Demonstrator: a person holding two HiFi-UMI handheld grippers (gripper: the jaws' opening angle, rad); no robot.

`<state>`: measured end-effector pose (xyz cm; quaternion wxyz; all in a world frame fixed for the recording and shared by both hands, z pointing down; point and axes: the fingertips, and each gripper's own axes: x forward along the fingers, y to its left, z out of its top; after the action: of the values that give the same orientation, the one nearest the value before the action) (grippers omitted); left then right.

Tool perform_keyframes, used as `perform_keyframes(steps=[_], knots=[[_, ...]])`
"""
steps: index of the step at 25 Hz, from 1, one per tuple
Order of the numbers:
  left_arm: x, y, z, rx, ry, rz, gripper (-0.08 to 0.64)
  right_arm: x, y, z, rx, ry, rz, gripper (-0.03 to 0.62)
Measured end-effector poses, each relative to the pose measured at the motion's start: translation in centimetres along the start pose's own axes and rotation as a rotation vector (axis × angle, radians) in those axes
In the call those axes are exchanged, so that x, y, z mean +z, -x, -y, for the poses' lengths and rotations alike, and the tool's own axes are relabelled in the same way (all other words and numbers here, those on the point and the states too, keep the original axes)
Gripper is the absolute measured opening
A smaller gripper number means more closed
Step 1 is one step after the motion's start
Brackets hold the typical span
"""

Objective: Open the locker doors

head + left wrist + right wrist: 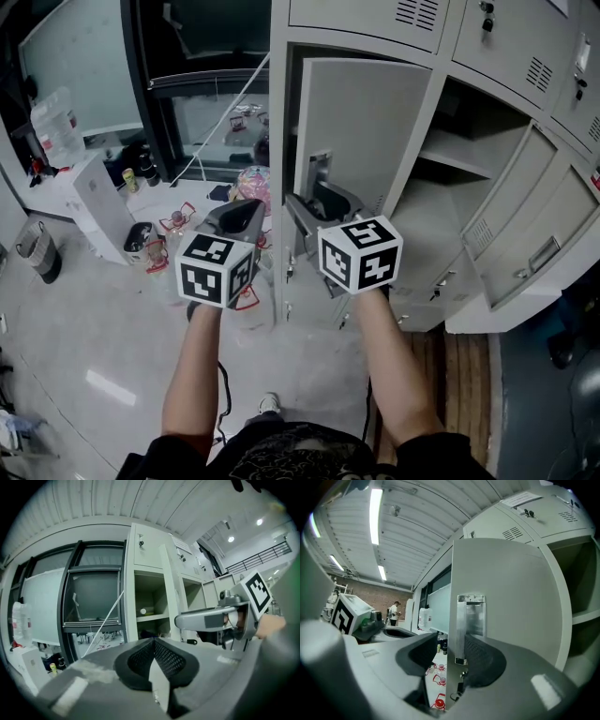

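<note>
1. Right tool (451, 645): your jaws are spread and straddle the free edge of the open locker door (511, 588), level with its metal latch plate (471, 616).
2. The pad (485, 658) on the plate side lies close against the door. On the other side, a sliver of floor (433, 677) shows between jaw and edge.
3. Left tool (153, 641): jaws pressed together, nothing between them. It is just left of the right one, apart from the door.
</note>
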<state>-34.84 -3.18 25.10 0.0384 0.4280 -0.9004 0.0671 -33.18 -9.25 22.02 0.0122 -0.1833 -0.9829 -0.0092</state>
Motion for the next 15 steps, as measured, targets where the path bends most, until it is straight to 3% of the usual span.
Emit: perform_keyframes(steps=[15], knots=[[0.2,0.0,7.4,-0.032,-0.003,0.001,0.002,0.0,7.7,0.5,0.022,0.013,0.010,0.135]])
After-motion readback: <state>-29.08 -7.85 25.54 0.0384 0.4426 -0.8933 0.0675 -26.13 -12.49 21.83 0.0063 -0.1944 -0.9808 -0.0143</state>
